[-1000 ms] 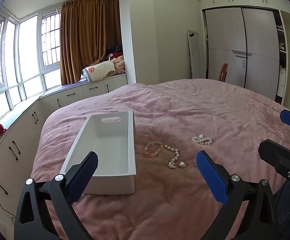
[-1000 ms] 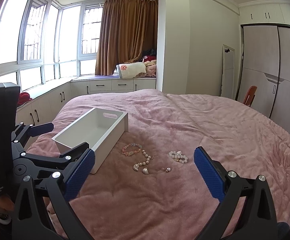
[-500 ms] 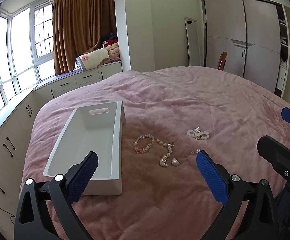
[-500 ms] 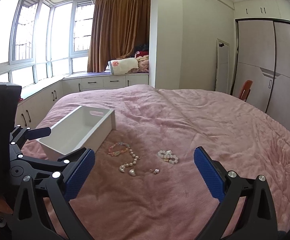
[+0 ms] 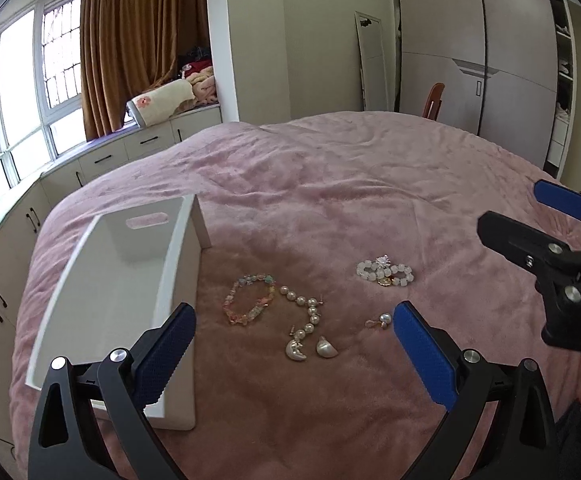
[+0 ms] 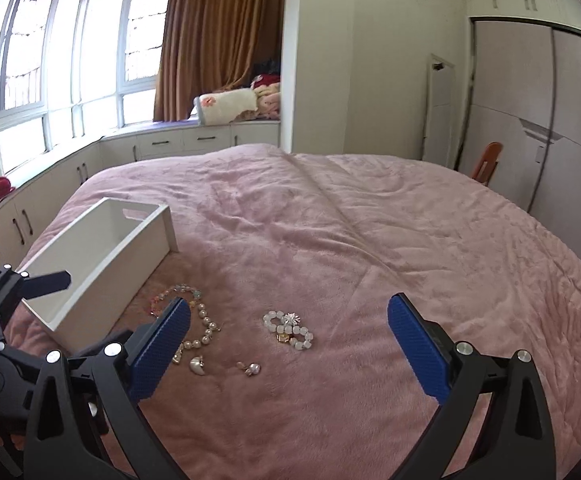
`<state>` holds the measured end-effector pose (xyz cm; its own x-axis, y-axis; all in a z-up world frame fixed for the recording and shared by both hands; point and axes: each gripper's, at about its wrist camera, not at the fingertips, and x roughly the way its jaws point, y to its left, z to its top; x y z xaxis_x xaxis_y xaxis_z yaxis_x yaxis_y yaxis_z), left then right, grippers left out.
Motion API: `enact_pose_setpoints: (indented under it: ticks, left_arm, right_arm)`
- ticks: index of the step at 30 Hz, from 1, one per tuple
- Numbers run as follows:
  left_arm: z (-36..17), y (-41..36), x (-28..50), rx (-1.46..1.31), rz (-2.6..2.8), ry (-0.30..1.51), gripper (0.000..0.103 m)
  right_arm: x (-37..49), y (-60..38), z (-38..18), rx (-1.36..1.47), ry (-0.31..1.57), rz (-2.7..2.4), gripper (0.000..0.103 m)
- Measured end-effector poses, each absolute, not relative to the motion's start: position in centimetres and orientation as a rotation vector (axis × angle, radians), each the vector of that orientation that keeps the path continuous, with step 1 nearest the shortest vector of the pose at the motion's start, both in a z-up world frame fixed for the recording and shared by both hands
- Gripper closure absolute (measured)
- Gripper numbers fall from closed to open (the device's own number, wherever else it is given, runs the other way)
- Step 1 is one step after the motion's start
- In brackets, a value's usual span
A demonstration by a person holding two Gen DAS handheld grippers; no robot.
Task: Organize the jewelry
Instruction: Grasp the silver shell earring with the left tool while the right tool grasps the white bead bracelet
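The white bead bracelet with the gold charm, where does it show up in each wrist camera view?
Left wrist view: white bead bracelet lies right of centre on the pink bedspread.
Right wrist view: white bead bracelet lies near centre, low in the picture.
Shared landmark: the white box, left of it in both.

Three bracelets point(image 5: 250, 299) – one white box point(image 5: 90, 292)
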<state>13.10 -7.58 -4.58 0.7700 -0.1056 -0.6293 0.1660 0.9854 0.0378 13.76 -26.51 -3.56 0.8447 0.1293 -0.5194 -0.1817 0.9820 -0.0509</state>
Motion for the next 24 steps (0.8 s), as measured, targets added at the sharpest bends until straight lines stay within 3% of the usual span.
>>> enact_pose_setpoints:
  ticks: [8,12,16,19,24]
  left_arm:
    - [-10.2,-7.2,16.4,0.074,-0.139,0.758,0.003]
    - [-12.2,-6.6,16.8,0.107,-0.116,0.749,0.004]
    - [-13.1,-7.3,17.0,0.192,-0.108,0.701,0.005]
    - [-13.5,-8.2,16.9,0.245,-0.140,0.679,0.023]
    - [-15.7,-8.5,18.0,0.242,-0.152,0.759,0.038]
  right_arm:
    - [21.2,-27.6,-8.1,-0.211,0.648,0.246,0.023]
    - [23.2,-27.9,-11.8,-0.211,0.722,0.287,0.035]
    - [24.0,-27.7,-14.9,-0.270,0.776,0.292,0.038]
    - [24.5,-28.2,-16.1,-0.252,0.795,0.293,0.039]
    - [25.1,-28.7,-16.9,-0.256,0.797,0.290,0.039]
